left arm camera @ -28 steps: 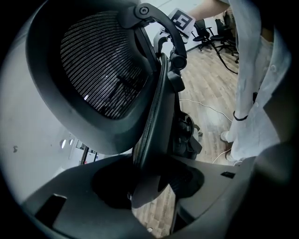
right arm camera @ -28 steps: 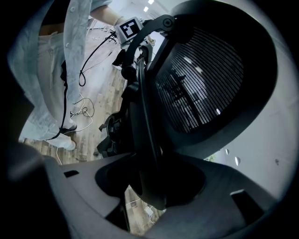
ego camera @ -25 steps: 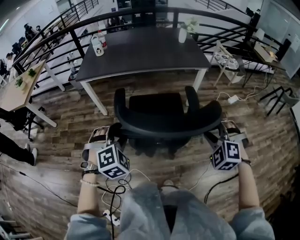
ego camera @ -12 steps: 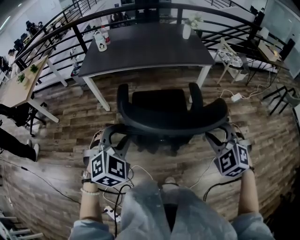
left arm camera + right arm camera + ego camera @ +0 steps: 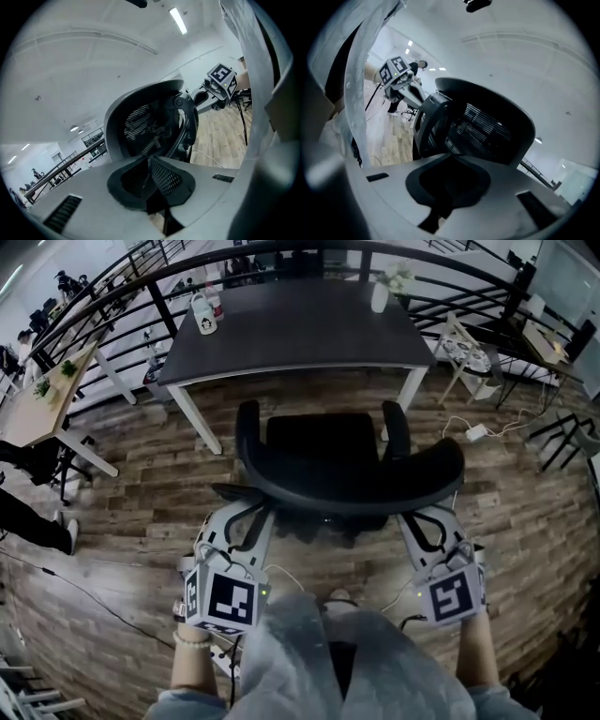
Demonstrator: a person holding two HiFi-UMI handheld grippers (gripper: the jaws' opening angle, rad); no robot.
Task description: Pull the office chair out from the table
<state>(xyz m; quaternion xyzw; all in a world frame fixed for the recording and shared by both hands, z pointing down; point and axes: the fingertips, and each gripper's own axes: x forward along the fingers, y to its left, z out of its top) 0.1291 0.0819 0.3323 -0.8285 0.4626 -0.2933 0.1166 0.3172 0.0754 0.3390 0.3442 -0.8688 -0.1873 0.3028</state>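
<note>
The black office chair (image 5: 323, 451) stands in front of the dark table (image 5: 300, 324), with its curved backrest (image 5: 356, 491) towards me. My left gripper (image 5: 239, 510) reaches the backrest's left end. Its jaws are closing, and in the left gripper view (image 5: 149, 161) a dark strip of the backrest (image 5: 145, 126) sits between the pads. My right gripper (image 5: 414, 517) is at the backrest's right end. In the right gripper view (image 5: 449, 161) its jaws are shut at the lower edge of the backrest (image 5: 487, 126).
A mug (image 5: 203, 313) and a white vase (image 5: 380, 294) stand on the table, with a black railing behind. Cables and a power strip (image 5: 473, 434) lie on the wooden floor at right. A light desk (image 5: 37, 409) and a person's legs (image 5: 28, 521) are at left.
Both grippers rose from beside the backrest to its two ends and rolled so their cubes face me. Both pairs of jaws went from wide open to closed.
</note>
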